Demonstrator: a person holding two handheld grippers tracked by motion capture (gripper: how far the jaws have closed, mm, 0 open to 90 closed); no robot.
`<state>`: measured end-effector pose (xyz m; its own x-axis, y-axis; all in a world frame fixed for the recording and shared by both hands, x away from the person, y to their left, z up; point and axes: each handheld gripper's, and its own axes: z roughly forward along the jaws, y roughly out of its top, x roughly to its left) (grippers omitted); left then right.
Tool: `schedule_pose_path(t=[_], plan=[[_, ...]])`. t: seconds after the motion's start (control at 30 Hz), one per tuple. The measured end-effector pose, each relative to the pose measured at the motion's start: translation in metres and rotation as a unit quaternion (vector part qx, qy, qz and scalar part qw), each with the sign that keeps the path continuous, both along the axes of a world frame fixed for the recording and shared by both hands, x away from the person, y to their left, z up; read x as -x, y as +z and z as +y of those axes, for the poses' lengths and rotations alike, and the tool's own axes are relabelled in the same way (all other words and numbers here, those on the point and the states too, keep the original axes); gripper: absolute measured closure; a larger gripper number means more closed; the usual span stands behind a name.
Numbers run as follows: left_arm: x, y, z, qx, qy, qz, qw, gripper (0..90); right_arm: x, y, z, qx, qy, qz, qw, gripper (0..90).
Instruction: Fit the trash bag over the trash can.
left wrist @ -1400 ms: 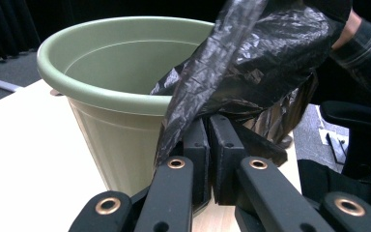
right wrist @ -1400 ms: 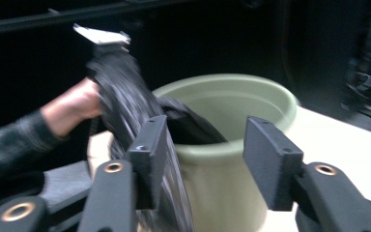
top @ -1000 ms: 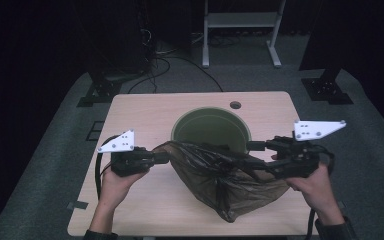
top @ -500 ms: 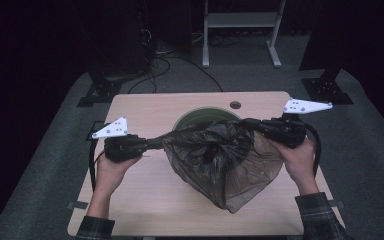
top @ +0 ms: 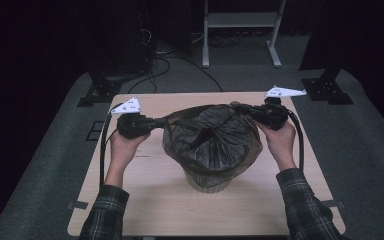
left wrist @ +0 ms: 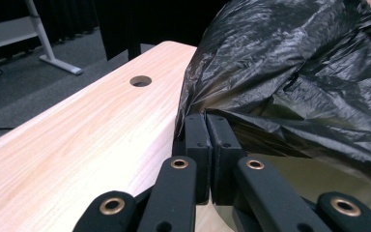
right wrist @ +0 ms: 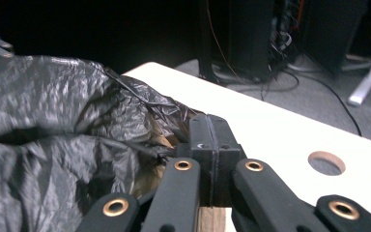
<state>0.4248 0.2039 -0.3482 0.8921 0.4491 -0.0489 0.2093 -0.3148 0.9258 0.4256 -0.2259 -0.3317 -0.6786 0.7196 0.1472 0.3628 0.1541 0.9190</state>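
On the wooden table [top: 145, 200], bare board lay nearest the person. Mid-table, a crinkled black bin bag [top: 211, 137] draped a bin, stretched between left gripper [top: 156, 121] and right gripper [top: 244, 107], each clamping its rim.

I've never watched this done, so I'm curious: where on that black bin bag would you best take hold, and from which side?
Grip the bag by its thin top edge, coming in level from either side. The film there is flat enough for closed jaws to pinch, as the left gripper and right gripper show, each clamped on an opposite edge. The crumpled middle, draped over the bin, probably offers nothing firm.
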Motion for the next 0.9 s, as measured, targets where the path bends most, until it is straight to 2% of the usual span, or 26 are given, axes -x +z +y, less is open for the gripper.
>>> schedule_pose_path(t=[0.13,0.3,0.57,0.73,0.8,0.83,0.9], plan=[[-0.008,-0.016,-0.005,0.006,0.003,0.017,0.9998,88.0,-0.011,-0.015,0.002,-0.003,-0.013,0.021,0.9997,90.0],[-0.011,-0.036,-0.011,-0.002,0.000,0.039,0.9993,88.0,-0.017,-0.027,0.004,-0.001,-0.018,0.037,0.9992,90.0],[-0.004,-0.071,-0.014,-0.011,-0.009,0.071,0.9974,87.6,-0.017,-0.053,0.004,0.004,-0.021,0.064,0.9977,90.0],[0.003,-0.085,-0.017,-0.029,-0.018,0.080,0.9962,86.7,-0.013,-0.068,0.005,0.003,-0.017,0.079,0.9967,89.9],[0.005,-0.090,-0.018,-0.030,-0.019,0.086,0.9956,85.4,-0.012,-0.074,0.005,0.008,-0.016,0.082,0.9965,89.8],[0.006,-0.093,-0.018,-0.025,-0.019,0.087,0.9957,83.8,-0.011,-0.076,0.006,0.008,-0.015,0.084,0.9963,88.7],[0.007,-0.094,-0.016,-0.023,-0.011,0.088,0.9958,76.6,-0.009,-0.079,0.005,0.009,-0.017,0.084,0.9963,75.7]])
